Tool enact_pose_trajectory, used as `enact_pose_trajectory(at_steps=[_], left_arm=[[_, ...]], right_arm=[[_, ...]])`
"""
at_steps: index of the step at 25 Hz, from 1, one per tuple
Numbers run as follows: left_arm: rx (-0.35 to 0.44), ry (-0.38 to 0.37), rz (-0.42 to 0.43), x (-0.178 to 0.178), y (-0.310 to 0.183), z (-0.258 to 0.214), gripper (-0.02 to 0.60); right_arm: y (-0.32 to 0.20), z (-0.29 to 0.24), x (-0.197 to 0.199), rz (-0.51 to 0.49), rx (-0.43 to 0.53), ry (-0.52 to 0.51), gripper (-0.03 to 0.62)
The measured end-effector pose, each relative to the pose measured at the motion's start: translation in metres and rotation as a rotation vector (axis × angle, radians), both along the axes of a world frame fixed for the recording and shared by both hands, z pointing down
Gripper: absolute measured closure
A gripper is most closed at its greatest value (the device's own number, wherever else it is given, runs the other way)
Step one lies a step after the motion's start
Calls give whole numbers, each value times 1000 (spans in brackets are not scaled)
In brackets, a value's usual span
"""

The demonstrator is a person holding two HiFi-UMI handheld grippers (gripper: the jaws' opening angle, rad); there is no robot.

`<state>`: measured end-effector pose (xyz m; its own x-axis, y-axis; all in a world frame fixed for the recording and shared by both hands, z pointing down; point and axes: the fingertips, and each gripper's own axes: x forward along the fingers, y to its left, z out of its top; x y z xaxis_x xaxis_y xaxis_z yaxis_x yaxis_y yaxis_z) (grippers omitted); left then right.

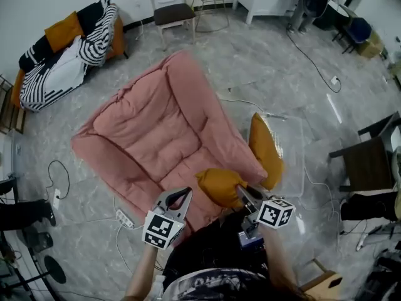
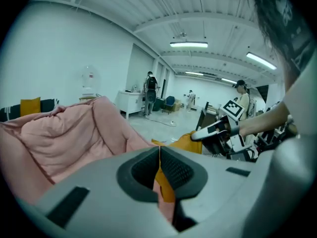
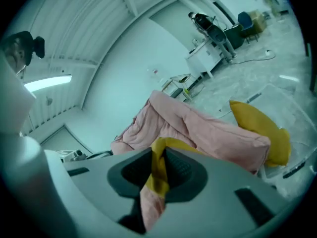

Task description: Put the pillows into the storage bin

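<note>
A yellow pillow (image 1: 219,185) lies on the front edge of a big pink cushion seat (image 1: 156,130). My right gripper (image 1: 242,192) is shut on the pillow's right side, and yellow fabric shows pinched between its pads (image 3: 158,157). My left gripper (image 1: 186,193) is at the pillow's left corner with its jaws together on a thin strip of yellow cloth (image 2: 159,155). A second yellow pillow (image 1: 266,149) stands on edge in the clear storage bin (image 1: 299,144) to the right of the seat; the right gripper view shows this second pillow (image 3: 262,128) too.
A sofa with a striped blanket (image 1: 59,55) and an orange cushion (image 1: 62,31) stands at the far left. Chairs (image 1: 172,11) stand at the back, a dark chair (image 1: 369,162) at the right. Cables and a power strip (image 1: 123,218) lie on the marble floor.
</note>
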<state>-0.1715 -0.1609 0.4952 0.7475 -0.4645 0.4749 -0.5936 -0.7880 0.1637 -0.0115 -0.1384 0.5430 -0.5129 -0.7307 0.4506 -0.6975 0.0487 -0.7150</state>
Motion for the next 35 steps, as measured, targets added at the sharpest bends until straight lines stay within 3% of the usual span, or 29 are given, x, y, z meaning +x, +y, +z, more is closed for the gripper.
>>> enact_pose_trajectory(at_steps=[8,13,17,20,28,32,35], left_arm=[[49,25,216,111,5,-12,568],[44,49,264,175,19,-20,568],[32,19,287,225,39,-11,568],[13,-10,269,259,40,-10,568],[-51,-40,83,359,16,-4,568],[-46,-49,61,409,5,-4,568],[-49,-71,55,427,-8,0,568]], right_arm=[[43,-61,108,215,104,45,534],[78,-90,201,375,158,66,536],[96,-80,278,456,177,81,537],[89,-67,327,472,148,82,539],[32,3,447,394,55,14,542],[-10,54,492,355,9,-3,543],[-51,92,512,325,-30,52,543]])
